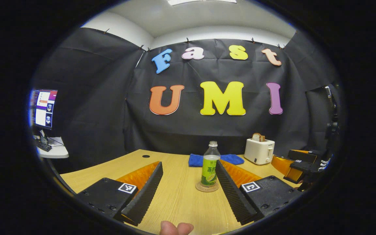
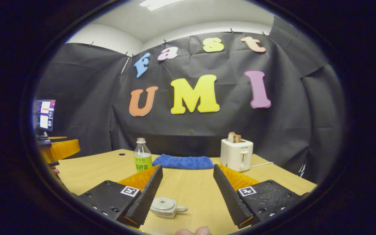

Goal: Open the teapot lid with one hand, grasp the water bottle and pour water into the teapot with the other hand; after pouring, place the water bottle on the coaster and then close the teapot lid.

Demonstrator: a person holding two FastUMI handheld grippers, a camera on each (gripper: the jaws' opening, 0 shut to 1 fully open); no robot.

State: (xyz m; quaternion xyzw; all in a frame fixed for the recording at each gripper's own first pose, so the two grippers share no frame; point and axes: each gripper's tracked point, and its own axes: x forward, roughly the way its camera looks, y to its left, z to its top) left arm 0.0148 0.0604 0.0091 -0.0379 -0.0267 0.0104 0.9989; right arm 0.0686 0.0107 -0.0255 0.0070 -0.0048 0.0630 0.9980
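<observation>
1. My left gripper [image 1: 188, 184] has its fingers spread wide, holding nothing; the clear plastic water bottle with green label [image 1: 210, 164] stands on the round cork coaster [image 1: 206, 187], its base partly hidden by the right-hand finger.
2. My right gripper [image 2: 188, 187] is also spread (empty); the small white lidded teapot [image 2: 166, 207] sits low, its body cut off by a finger.
3. Blue cloth [image 2: 183, 162] and white toaster [image 2: 236, 154] sit behind on the wooden table [image 2: 191, 189].
</observation>
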